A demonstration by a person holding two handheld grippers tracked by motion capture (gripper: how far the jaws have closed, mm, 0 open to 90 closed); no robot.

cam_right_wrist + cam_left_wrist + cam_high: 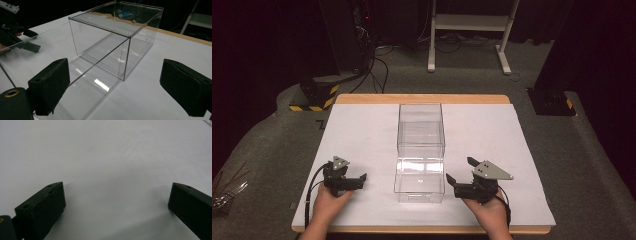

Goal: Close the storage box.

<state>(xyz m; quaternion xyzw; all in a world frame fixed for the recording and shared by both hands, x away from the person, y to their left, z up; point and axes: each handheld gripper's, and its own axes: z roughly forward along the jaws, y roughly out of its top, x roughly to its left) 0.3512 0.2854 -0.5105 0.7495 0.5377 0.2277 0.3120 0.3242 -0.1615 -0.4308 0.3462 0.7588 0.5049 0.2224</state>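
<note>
High view: clear box (420, 152) stands at the centre of the table (362, 130), long axis running 12 to 6 o'clock. It appears to be a rigid transparent case, probably acrylic. The near end reads as a lower section or drawer projecting toward 6 o'clock; whether it is a separate sliding part cannot be told.

Right gripper view: box (117, 37) lies ahead of the tongs at 12 o'clock, nearest vertical edge about centred between the jaws. Top panel is flat and glossy, with reflections.

Handling, judged from appearance:
- Light for its bulk; walls thin.
- Stiff, no give under the jaws.
- Slippery; smooth faces offer little friction.
- Liable to crack or scratch under hard clamping.
- Best hold: across a wall edge or the near lip, not across the full width, which looks wider than the jaw opening. A steadying hold from both sides is advisable.

Left tongs (354, 181) rest at 8 o'clock from the box, well apart from it, held in the left hand (328, 202). Left gripper view: jaws spread wide, nothing between them, bare white table surface (105, 157) below.

Right tongs (459, 172) sit at 4 o'clock from the box, near its near right corner but not touching, held in the right hand (489, 210). Jaws spread wide, nothing gripped.

Around the table: grey floor (587, 150), and a white stand (469, 22) at 12 o'clock.
</note>
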